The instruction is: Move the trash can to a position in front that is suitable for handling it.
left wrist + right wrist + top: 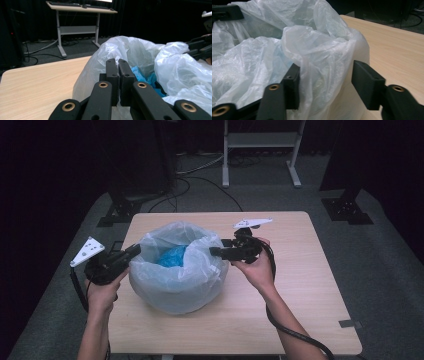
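A light wood-grain table [310,285] stands on grey carpet [380,270] in a dim room bounded by black curtains [155,17]. Beyond it, the grey-white legs and crossbar of a second desk [260,140] rise at the far side; the left gripper view shows its pale top carrying a keyboard [67,4]. Loose cables [200,175] trail across the carpet between the two. Dark stands with black bases [347,210] flank the table's far corners. Light falls mainly on the tabletop.
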Available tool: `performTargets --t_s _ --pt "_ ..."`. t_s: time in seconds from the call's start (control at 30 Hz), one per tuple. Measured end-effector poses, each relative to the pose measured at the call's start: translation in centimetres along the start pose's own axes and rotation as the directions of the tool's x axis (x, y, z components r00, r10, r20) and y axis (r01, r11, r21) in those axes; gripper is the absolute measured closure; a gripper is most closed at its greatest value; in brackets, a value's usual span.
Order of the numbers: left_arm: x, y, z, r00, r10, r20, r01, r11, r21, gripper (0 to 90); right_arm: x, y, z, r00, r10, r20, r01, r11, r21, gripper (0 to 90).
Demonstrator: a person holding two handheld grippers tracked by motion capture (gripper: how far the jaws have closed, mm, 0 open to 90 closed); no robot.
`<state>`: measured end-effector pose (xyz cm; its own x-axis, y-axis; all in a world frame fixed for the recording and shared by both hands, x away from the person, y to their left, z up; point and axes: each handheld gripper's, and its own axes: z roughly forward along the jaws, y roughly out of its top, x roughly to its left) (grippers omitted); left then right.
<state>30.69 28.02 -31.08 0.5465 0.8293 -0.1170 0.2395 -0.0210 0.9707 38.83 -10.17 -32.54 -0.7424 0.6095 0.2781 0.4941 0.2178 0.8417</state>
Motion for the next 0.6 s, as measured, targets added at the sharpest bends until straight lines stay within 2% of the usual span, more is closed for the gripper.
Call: performTargets --t_s 0.13,0.37,0.47,0.6 --pt "0.1 0.4 -0.3 0.9999 -0.011 0.007 0.011 0.9998 -0.017 88.7 0.4 0.3 -0.1 0.9991 -0.021 0.038 0.021 1.000 -0.006 56.8" --pt "-0.1 0.9 -0.3 0.9988 -0.028 0.040 0.029 0.9990 -0.034 88.8 1.4 1.0 -0.7 0.9938 -0.046 0.101 0.052 0.997 -0.053 85.1" --pt "-0.4 1.1 -0.1 0.9968 -0.040 0.069 0.043 0.9983 -0.040 88.8 1.8 1.3 -0.9 0.9940 -0.047 0.099 0.055 0.995 -0.081 89.3" --pt "-1.2 1.4 0.4 0.9931 -0.043 0.109 0.047 0.9983 -0.034 89.0 2.8 1.6 -0.8 0.9987 -0.022 0.046 0.027 0.995 -0.093 89.6"
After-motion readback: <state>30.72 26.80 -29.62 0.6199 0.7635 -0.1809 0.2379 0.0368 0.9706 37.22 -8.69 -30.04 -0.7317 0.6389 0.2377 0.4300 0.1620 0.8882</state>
